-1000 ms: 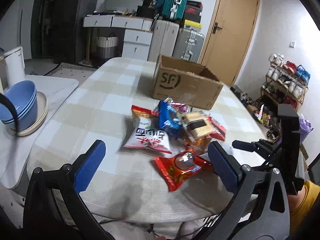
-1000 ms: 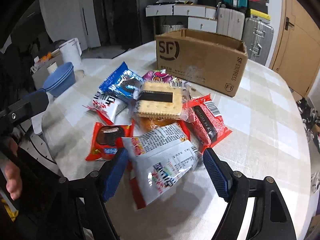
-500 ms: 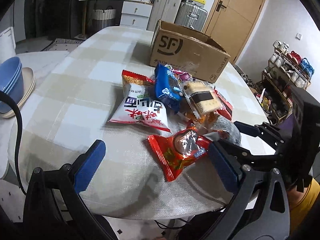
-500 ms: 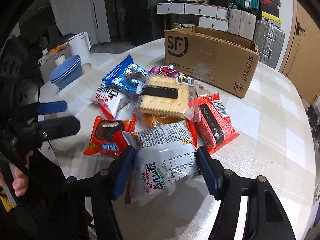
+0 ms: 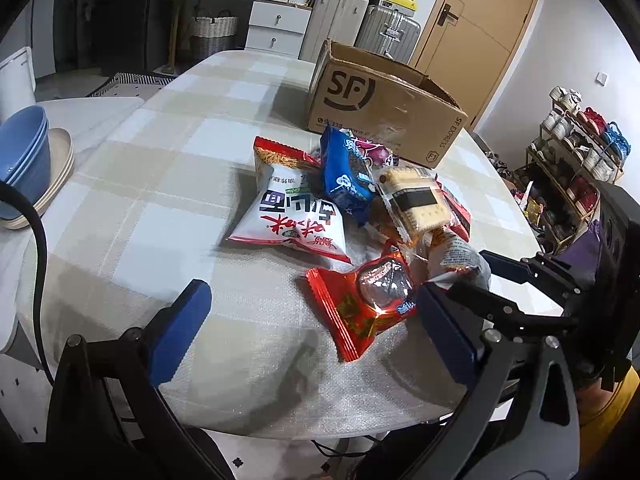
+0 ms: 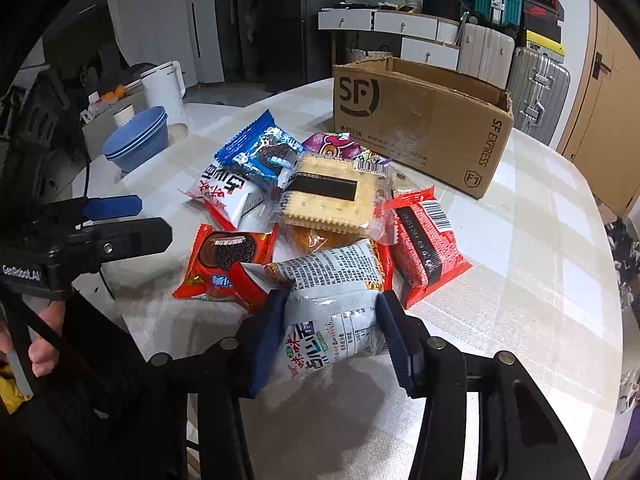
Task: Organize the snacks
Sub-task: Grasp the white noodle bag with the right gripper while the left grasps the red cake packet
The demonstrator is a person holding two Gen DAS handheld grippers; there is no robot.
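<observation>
white snack bag (image 6: 332,312) | between closing right gripper (image 6: 332,334) fingers (image 6: 266,332)

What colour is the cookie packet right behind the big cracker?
Blue, with a dark cookie printed on it. The right wrist view shows it best.

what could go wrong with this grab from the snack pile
1. The right gripper is closing on the white noodle bag, which is puffy; squeezing hard could crush it or let it slip.
2. That bag overlaps the red cookie pack and leans against the cracker pack, so lifting may drag the neighbours.
3. The open left gripper sits close by and could get bumped.
</observation>
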